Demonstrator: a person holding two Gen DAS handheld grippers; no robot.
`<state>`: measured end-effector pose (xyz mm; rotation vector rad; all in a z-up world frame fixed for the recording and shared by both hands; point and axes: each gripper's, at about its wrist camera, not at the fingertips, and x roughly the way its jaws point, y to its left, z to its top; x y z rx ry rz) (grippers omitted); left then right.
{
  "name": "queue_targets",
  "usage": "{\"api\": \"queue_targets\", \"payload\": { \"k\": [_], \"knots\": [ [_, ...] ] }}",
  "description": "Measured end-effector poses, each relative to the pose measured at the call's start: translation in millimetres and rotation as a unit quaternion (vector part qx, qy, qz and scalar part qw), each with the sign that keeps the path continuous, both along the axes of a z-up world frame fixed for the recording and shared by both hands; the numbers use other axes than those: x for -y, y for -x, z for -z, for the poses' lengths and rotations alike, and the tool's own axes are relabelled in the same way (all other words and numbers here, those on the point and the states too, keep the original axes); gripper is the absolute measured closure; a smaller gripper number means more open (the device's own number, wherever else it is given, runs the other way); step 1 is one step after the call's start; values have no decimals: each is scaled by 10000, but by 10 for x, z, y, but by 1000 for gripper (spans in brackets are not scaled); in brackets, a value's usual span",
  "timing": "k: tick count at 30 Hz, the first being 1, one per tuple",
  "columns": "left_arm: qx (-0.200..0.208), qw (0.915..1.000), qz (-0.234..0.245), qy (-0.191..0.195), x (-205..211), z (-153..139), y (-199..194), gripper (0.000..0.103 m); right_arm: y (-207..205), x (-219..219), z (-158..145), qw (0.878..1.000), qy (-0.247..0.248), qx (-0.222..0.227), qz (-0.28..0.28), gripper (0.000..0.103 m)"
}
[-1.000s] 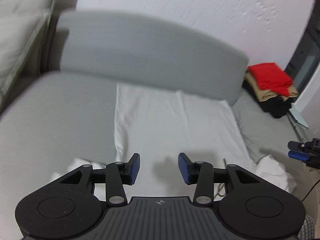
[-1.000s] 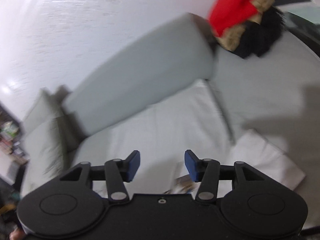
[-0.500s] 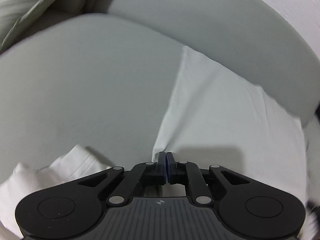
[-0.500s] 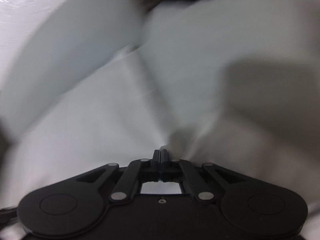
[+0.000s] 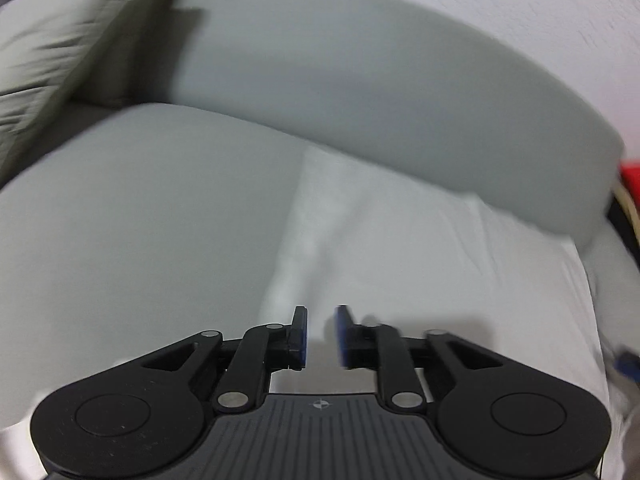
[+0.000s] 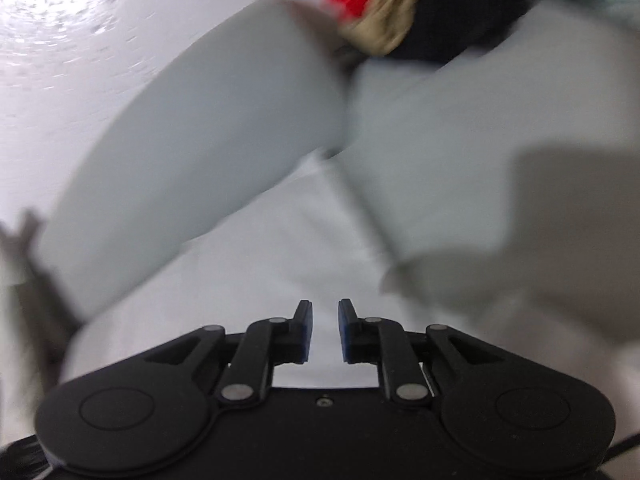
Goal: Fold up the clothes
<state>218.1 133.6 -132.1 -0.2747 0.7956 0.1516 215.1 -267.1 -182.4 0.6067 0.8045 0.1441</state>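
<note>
The white garment [image 5: 420,248] lies spread flat on the grey sofa seat [image 5: 140,208], pale and mostly smooth, with a soft crease running down from about 12 o'clock of my left gripper toward its fingers. Its left edge is a clean straight line against the grey cushion; its far edge reaches the foot of the grey backrest [image 5: 360,88]. In the right wrist view the same white garment [image 6: 248,264] fills the middle and lower frame, blurred, with a fold or raised edge at about 1 o'clock of the tongs; I cannot tell how that part is layered.

My left gripper [image 5: 321,336] sits low over the cloth near its left edge. Its jaws are opening, with a narrow gap between the blue pads, and I see only cloth beyond that gap, nothing pinched between them.

My right gripper [image 6: 324,330] is likewise opening, its gap narrow, hovering over the white fabric with nothing caught between the pads. Whether either set of fingertips touches the cloth I cannot tell.

At 1 o'clock in the right view, well apart from the garment, a pile of clothes [image 6: 404,12] in red, tan and black rests by the end of the backrest. A pale cushion [image 5: 52,52] leans at 10 o'clock in the left view.
</note>
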Motion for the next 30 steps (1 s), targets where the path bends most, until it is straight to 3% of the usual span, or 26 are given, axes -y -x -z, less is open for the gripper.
{"api": "queue_targets", "payload": {
  "k": [1, 4, 5, 6, 7, 9, 10, 12, 15, 17, 20, 23, 24, 25, 27, 29, 30],
  "knots": [
    [-80, 9999, 144, -41, 75, 56, -83, 82, -72, -50, 68, 9995, -212, -53, -224, 88],
    [-286, 9990, -329, 32, -121, 247, -200, 83, -241, -102, 297, 9989, -269, -312, -211, 88],
    [-354, 9981, -493, 58, -190, 311, -238, 91, -282, -68, 362, 9992, -124, -382, -28, 96],
    [-422, 9969, -658, 84, -259, 375, -276, 91, -292, -11, 381, 9992, 128, -290, 242, 103],
    [-406, 9958, -807, 138, -336, 362, -272, 91, -302, 47, 398, 9977, 393, -214, 517, 103],
    [-517, 9924, -1093, -233, -377, 270, -309, 98, -321, 171, 419, 9887, 1000, -242, 1092, 103],
    [-466, 9927, -1073, -304, -389, 215, -301, 99, -336, 226, 441, 9894, 885, -309, 1108, 103],
    [-156, 9962, -843, -122, -379, 101, -284, 96, -324, 236, 397, 9918, 691, -213, 1050, 101],
    [213, 9990, -335, 223, -199, 16, -392, 89, -286, 92, 234, 9955, 460, 226, 794, 88],
    [232, 9988, 166, 393, 26, 32, -535, 83, -350, -108, 178, 9978, 310, 457, 367, 84],
    [194, 9956, 879, 253, 397, 135, -785, 79, -517, -468, 218, 9965, 283, 642, -462, 79],
    [115, 9968, 777, -133, 485, 324, -1013, 75, -708, -710, 368, 9918, 703, 630, -862, 81],
    [136, 9982, 509, -274, 422, 380, -1069, 79, -735, -673, 396, 9913, 906, 730, -617, 92],
    [244, 9990, 255, -280, 332, 407, -1081, 81, -763, -635, 423, 9897, 1109, 830, -371, 97],
    [293, 9974, -440, -490, 127, 419, -1118, 83, -824, -426, 489, 9877, 1283, 815, 366, 98],
    [321, 9934, -880, -658, -68, 425, -1142, 84, -887, -120, 562, 9818, 1274, 631, 1258, 103],
    [337, 9930, -880, -715, -77, 394, -1147, 87, -910, 16, 587, 9796, 1220, 491, 1517, 103]
  ]
}}
